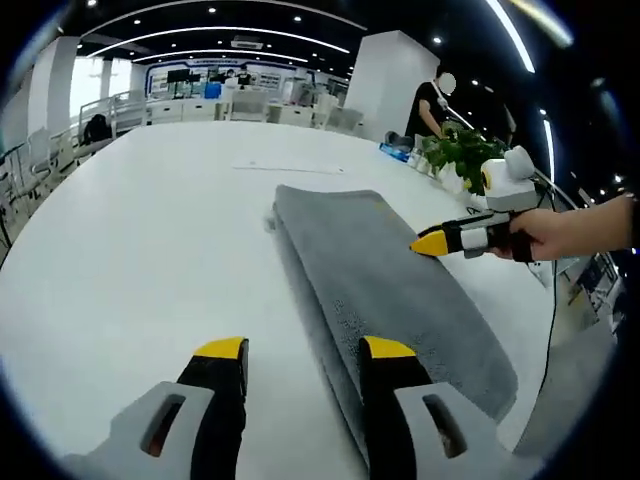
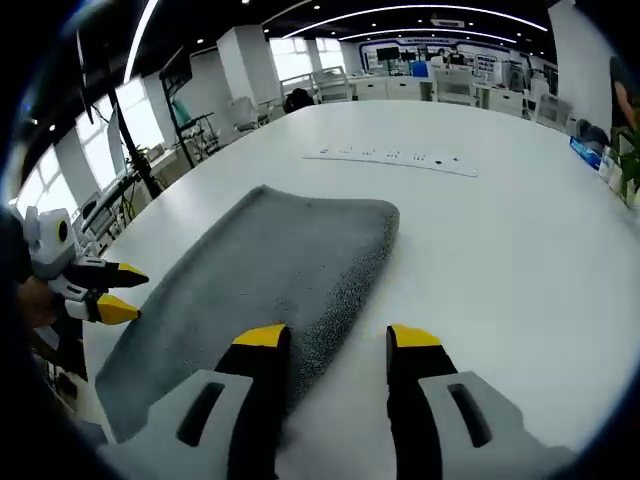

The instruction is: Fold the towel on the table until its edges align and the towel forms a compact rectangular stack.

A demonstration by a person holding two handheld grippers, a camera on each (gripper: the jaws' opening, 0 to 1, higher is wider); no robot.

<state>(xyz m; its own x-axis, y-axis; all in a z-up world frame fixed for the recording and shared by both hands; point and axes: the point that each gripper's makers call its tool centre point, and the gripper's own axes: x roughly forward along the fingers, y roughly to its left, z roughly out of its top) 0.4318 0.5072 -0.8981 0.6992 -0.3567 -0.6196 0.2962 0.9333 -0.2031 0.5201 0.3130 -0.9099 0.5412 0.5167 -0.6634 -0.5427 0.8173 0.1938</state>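
Observation:
A grey towel (image 1: 390,280) lies folded lengthwise as a long strip on the white table (image 1: 150,250). My left gripper (image 1: 304,350) is open at the strip's near end, with one jaw over the folded edge and the other over bare table. A hand holds my right gripper (image 1: 425,243) over the towel's far side. In the right gripper view the towel (image 2: 270,260) stretches away to the left. My right gripper (image 2: 338,337) is open, one jaw above the towel's edge and one above the table (image 2: 500,250). My left gripper (image 2: 120,292) is open beyond the towel's far left side.
A thin white strip (image 1: 290,168) (image 2: 390,158) lies on the table beyond the towel. A potted plant (image 1: 465,150) and a blue object (image 1: 398,151) stand near the table's edge, where a person (image 1: 430,100) is. Desks and chairs fill the background.

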